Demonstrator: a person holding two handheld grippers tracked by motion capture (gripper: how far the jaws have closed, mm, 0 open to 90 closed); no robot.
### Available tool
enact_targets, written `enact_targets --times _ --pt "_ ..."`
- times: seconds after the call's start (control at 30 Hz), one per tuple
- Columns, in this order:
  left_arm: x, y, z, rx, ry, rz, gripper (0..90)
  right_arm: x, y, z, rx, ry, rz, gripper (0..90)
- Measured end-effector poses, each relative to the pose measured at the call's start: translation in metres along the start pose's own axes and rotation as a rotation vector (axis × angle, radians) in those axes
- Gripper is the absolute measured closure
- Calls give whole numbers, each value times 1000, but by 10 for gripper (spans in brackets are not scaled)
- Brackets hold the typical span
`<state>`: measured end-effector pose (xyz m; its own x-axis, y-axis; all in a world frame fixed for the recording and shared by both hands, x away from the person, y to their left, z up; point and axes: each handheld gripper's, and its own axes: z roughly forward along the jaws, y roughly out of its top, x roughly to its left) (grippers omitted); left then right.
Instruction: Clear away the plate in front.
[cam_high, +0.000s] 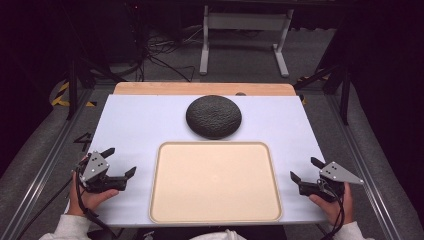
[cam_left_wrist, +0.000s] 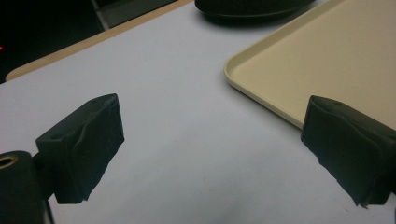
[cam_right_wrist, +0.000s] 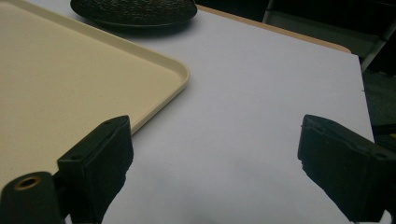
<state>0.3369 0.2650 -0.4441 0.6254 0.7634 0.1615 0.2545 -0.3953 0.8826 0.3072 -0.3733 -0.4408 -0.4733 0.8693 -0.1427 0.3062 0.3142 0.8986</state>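
Tray (cam_high: 216, 182), one, beige and rectangular with rounded corners and a raised rim, is lying flat at the near middle of the counter (cam_high: 140, 120), and nothing is sitting in it. It is resting between the two grippers, each well clear of its side edges. In the left gripper view a corner of its rim (cam_left_wrist: 243, 77) is showing to the right of the fingers; in the right gripper view its rim (cam_right_wrist: 180, 77) is curving away to the left.

Just beyond the tray's far edge a single dark, round, textured cushion-like disc (cam_high: 214, 116) is lying on the white counter surface, close to the rim but apart from it. What it is made of I cannot tell.

The left gripper (cam_high: 120, 162) is hovering at the counter's near left, held in the person's left hand (cam_high: 87, 197), its fingers (cam_left_wrist: 84, 149) standing wide apart with only bare counter between them, gripping nothing. The right gripper (cam_high: 305, 170) is sitting at the near right in the right hand (cam_high: 332, 205), its fingers (cam_right_wrist: 100, 163) likewise spread wide and holding nothing.

A strip of bare wood (cam_high: 200, 88) is showing along the counter's far edge. Beyond it, one white metal frame (cam_high: 245, 35) is standing on the grey floor.
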Motion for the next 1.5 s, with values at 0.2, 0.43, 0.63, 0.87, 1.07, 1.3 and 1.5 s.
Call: enact_targets --times 0.2,0.43,0.63,0.87,1.07,1.3,1.5 --pt "3 9 3 8 -24 51 87 -1 1 -1 -4 -6 10 111" --pt "8 29 19 50 -27 116 103 2 1 1 12 -1 -2 111" --pt "9 59 42 66 -40 194 125 2 0 1 14 -2 -4 111" --pt "0 101 81 96 -69 323 146 1 0 1 11 -4 -1 111" --pt "-19 121 122 162 -93 478 168 1 -1 2 16 -1 -5 110" --pt "-38 133 166 230 -122 590 203 1 -2 1 18 -1 1 110" --pt "-53 134 194 284 -101 665 240 0 -2 1 18 0 2 110"
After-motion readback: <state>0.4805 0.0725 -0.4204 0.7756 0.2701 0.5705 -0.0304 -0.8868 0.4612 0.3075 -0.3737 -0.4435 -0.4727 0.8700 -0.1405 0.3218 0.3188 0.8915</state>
